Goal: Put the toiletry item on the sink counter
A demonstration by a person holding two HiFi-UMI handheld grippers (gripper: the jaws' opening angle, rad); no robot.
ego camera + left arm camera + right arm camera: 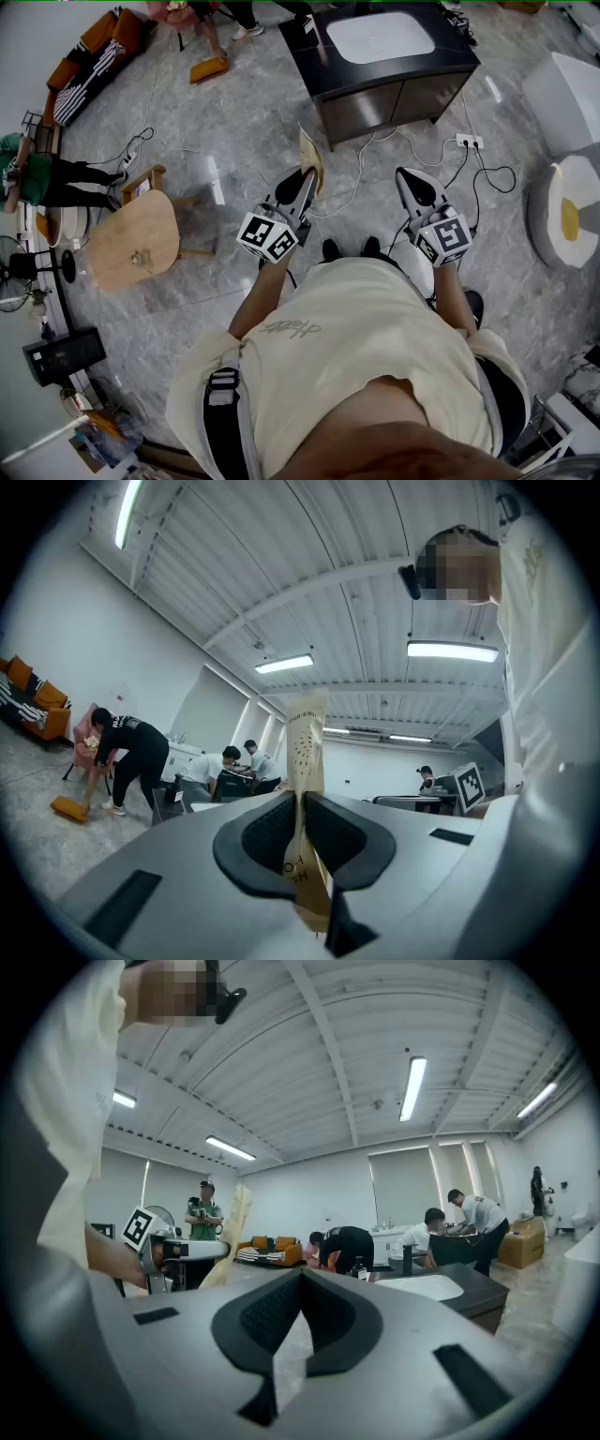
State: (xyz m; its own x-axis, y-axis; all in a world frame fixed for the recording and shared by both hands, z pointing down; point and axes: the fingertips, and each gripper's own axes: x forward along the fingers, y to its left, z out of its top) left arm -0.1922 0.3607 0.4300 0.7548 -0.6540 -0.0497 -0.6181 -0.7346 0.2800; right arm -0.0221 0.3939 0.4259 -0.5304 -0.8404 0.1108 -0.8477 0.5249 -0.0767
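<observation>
ahead: open floor [248, 141] | beyond: sink cabinet [375, 108] blocks | left: wooden table [122, 230]

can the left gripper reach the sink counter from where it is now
Probably not yet. The left gripper, shut on the sachet, is well short of the sink counter; only floor with loose cables lies between, so stepping forward should do.

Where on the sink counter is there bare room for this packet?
Bare strip on the sink counter, along its near edge in front of the white basin, and a narrower one left of it. The far corners look cluttered.
</observation>
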